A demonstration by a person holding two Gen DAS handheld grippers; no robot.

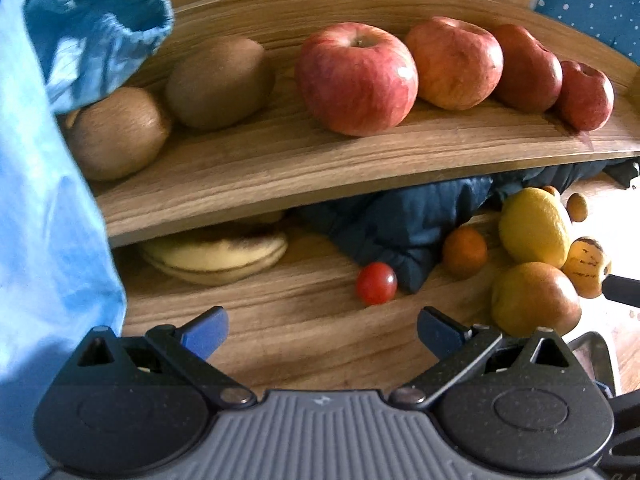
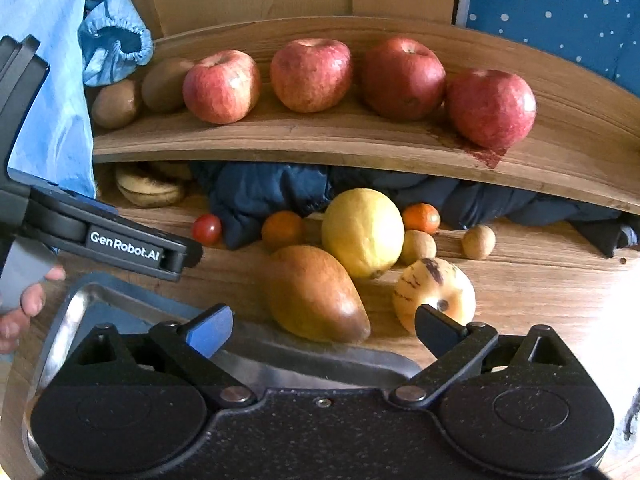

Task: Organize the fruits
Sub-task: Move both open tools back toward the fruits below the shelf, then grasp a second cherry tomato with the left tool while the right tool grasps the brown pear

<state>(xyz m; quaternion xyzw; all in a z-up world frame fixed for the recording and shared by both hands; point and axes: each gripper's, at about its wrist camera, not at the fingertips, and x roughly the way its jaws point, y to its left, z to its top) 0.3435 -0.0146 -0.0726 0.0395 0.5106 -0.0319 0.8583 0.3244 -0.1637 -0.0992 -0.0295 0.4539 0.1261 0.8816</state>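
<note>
Your left gripper (image 1: 322,330) gapes wide, empty, below the small red cherry tomato (image 1: 376,283); your right gripper (image 2: 324,326) likewise, before the brown-yellow pear (image 2: 316,294) at frame centre.

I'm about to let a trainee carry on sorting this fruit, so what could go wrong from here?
The cherry tomato is small and soft; an open left gripper closing hard could crush it or send it rolling. The pear leans beside the lemon, so lifting either with the right gripper may shift its neighbours. The end apple sits near the upper shelf front edge and might roll off.
</note>
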